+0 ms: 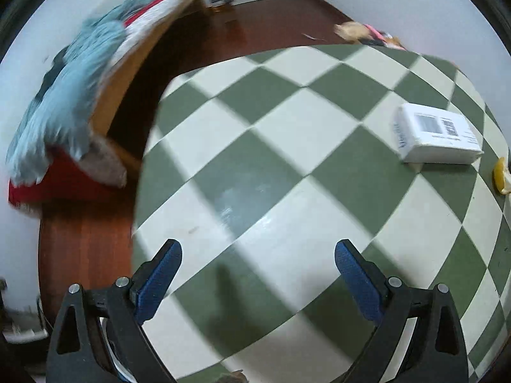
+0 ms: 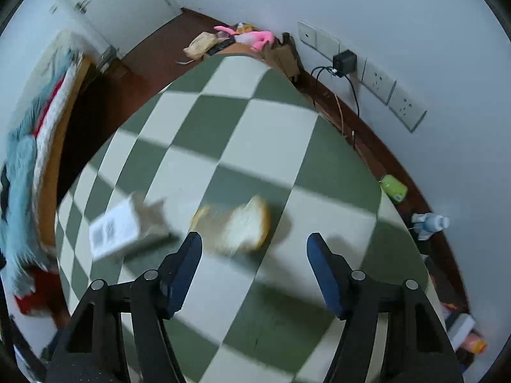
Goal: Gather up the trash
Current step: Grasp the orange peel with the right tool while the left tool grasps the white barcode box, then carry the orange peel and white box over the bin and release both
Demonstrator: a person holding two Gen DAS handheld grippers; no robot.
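While both views are blurred, the right tool (image 2: 254,245) hangs spread over a yellow peel (image 2: 238,225) on the checkered surface (image 2: 255,121), beside a white box (image 2: 116,228). Left tool (image 1: 258,253) is spread and empty; the peel (image 1: 502,175) is cut off at the edge.

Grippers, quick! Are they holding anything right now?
Left gripper: open, holding nothing.
Right gripper: open, holding nothing; the peel lies just ahead of it.

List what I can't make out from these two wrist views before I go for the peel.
- Fruit peel: motion-blurred in the right wrist view; cut by the frame edge in the left wrist view.
- White box: label print too small to read; blurred in the right wrist view.
- No trash bin in either view.
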